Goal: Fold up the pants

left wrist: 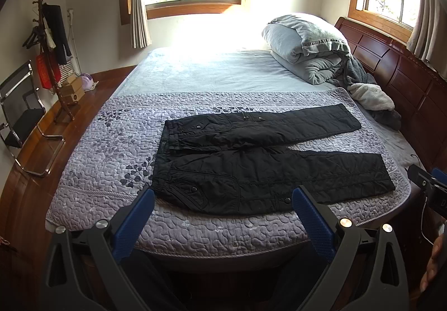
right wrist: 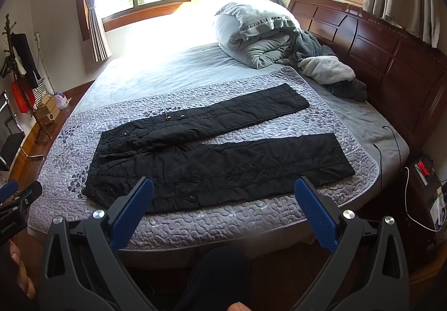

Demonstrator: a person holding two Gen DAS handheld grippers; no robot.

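Left wrist view has the left gripper (left wrist: 223, 199) spread wide open and holding nothing, hanging just off the near edge of the bed (left wrist: 223, 238), and the right gripper (right wrist: 223, 193) is splayed and empty too. Straight ahead the black pants (left wrist: 251, 168) lie flat on the purple quilt (left wrist: 111, 160). Long axis runs left-right, waistband toward the left gripper, cuffs toward the right, so I'd guess each takes its own end.
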